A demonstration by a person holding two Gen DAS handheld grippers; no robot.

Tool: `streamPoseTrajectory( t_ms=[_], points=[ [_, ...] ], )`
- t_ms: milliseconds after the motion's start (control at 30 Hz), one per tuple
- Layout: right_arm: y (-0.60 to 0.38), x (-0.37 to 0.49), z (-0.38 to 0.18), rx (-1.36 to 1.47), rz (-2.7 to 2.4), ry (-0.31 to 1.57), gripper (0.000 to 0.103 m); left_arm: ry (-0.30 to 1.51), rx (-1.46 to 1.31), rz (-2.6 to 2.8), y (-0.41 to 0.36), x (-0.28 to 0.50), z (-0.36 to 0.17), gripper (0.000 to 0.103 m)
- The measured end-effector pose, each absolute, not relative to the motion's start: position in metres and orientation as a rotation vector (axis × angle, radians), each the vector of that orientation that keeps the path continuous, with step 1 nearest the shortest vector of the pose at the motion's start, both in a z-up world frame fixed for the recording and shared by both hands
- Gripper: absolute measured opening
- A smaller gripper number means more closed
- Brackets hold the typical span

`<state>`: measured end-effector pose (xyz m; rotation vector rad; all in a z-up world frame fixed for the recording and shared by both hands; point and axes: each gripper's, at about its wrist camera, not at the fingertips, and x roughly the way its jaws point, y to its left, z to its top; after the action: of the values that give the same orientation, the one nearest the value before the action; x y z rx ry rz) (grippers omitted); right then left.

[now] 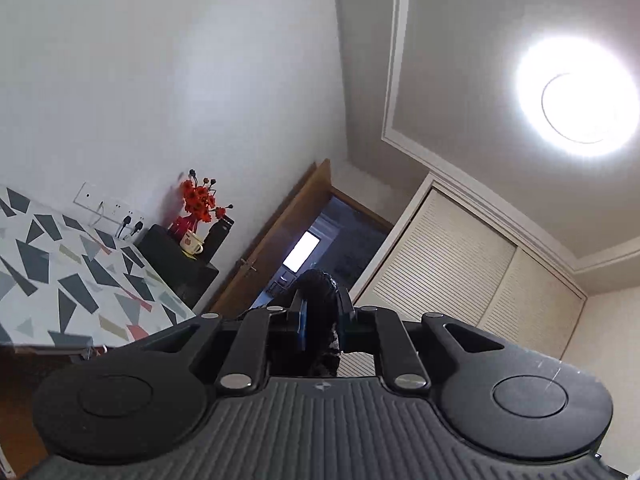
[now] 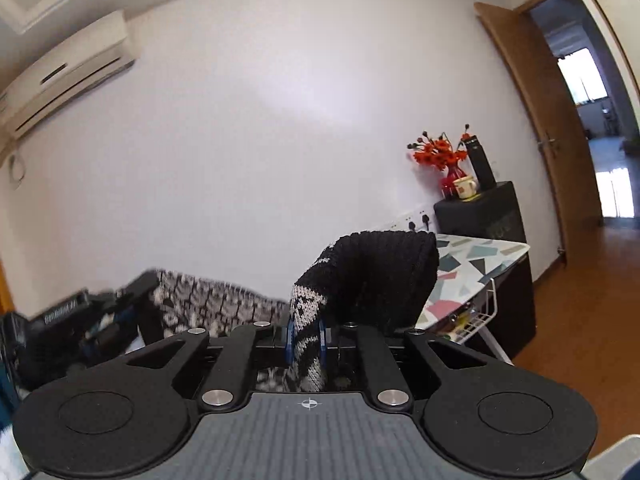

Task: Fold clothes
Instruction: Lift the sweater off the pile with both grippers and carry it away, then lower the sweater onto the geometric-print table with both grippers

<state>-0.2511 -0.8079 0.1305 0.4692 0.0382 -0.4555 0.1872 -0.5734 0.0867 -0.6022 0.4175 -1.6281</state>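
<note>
A black-and-white patterned knit sweater (image 2: 380, 276) is held up in the air between both grippers. My right gripper (image 2: 306, 334) is shut on a fold of it, and a black part bulges above the fingers. The knit stretches left to my left gripper (image 2: 120, 308), which is blurred there. In the left wrist view the left gripper (image 1: 322, 306) points up toward the ceiling, shut on a dark bunch of the sweater (image 1: 320, 286). The table with the geometric-pattern cloth (image 2: 480, 256) lies behind and to the right; it shows as the patterned table (image 1: 60, 272) at the left.
A black cabinet (image 2: 480, 212) beside the table carries red flowers (image 2: 438, 154), a mug (image 2: 464, 188) and a dark bottle (image 2: 480, 164). A wooden door (image 2: 532, 120) stands open at the right. A wire basket (image 2: 476, 316) hangs under the table. Louvred wardrobe doors (image 1: 460, 264) and a bright ceiling lamp (image 1: 576, 96) are overhead.
</note>
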Motion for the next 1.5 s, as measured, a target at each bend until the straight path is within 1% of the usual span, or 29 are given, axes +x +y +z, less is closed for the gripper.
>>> streamPoseTrajectory(
  t_ms=[67, 267, 467, 600, 700, 733, 800, 900, 933, 1000, 1033, 1067, 1133, 1267, 1300, 1367, 1467, 1500],
  points=[
    [-0.839, -0.212, 0.135, 0.475, -0.447, 0.048, 0.010, 0.430, -0.627, -1.622, -0.603, 0.223, 0.092, 0.014],
    [-0.927, -0.055, 0.171, 0.470, -0.334, 0.053, 0.010, 0.202, -0.621, -1.549, -0.618, 0.290, 0.142, 0.014],
    [-0.965, 0.112, 0.228, 0.348, -0.145, 0.004, 0.010, -0.026, -0.607, -1.462, -0.632, 0.357, 0.193, 0.014],
    [-0.987, 0.216, 0.258, 0.272, 0.011, -0.040, 0.010, -0.092, -0.556, -1.302, -0.631, 0.368, 0.205, 0.014],
    [-1.010, 0.289, 0.259, 0.268, 0.121, -0.029, 0.010, -0.138, -0.515, -1.178, -0.631, 0.375, 0.214, 0.014],
    [-1.021, 0.315, 0.255, 0.275, 0.150, -0.016, 0.010, -0.125, -0.503, -1.137, -0.638, 0.376, 0.212, 0.014],
    [-1.045, 0.366, 0.239, 0.308, 0.207, 0.032, 0.010, -0.092, -0.479, -1.053, -0.655, 0.378, 0.207, 0.014],
    [-1.089, 0.441, 0.202, 0.395, 0.287, 0.153, 0.010, 0.023, -0.482, -0.984, -0.711, 0.398, 0.187, 0.014],
    [-1.104, 0.462, 0.188, 0.405, 0.306, 0.197, 0.013, 0.061, -0.483, -0.962, -0.730, 0.405, 0.180, 0.014],
    [-1.135, 0.498, 0.157, 0.415, 0.312, 0.289, 0.038, 0.139, -0.485, -0.916, -0.768, 0.419, 0.167, 0.014],
    [-1.150, 0.513, 0.141, 0.418, 0.296, 0.336, 0.062, 0.177, -0.486, -0.892, -0.787, 0.426, 0.160, 0.014],
    [-1.162, 0.521, 0.125, 0.418, 0.282, 0.368, 0.069, 0.215, -0.487, -0.869, -0.807, 0.433, 0.153, 0.014],
    [-1.193, 0.530, 0.099, 0.418, 0.285, 0.455, 0.067, 0.291, -0.488, -0.821, -0.845, 0.447, 0.139, 0.014],
    [-1.256, 0.521, 0.053, 0.484, 0.271, 0.588, 0.070, 0.441, -0.487, -0.722, -0.921, 0.475, 0.112, 0.014],
    [-1.270, 0.512, 0.044, 0.498, 0.287, 0.601, 0.070, 0.465, -0.497, -0.713, -0.936, 0.486, 0.106, 0.014],
    [-1.286, 0.494, 0.032, 0.514, 0.324, 0.604, 0.076, 0.506, -0.507, -0.724, -0.975, 0.514, 0.102, 0.014],
    [-1.290, 0.471, 0.014, 0.502, 0.366, 0.598, 0.078, 0.581, -0.511, -0.780, -1.026, 0.535, 0.095, 0.014],
    [-1.292, 0.465, 0.008, 0.493, 0.369, 0.599, 0.078, 0.615, -0.510, -0.791, -1.042, 0.529, 0.088, 0.014]
  ],
)
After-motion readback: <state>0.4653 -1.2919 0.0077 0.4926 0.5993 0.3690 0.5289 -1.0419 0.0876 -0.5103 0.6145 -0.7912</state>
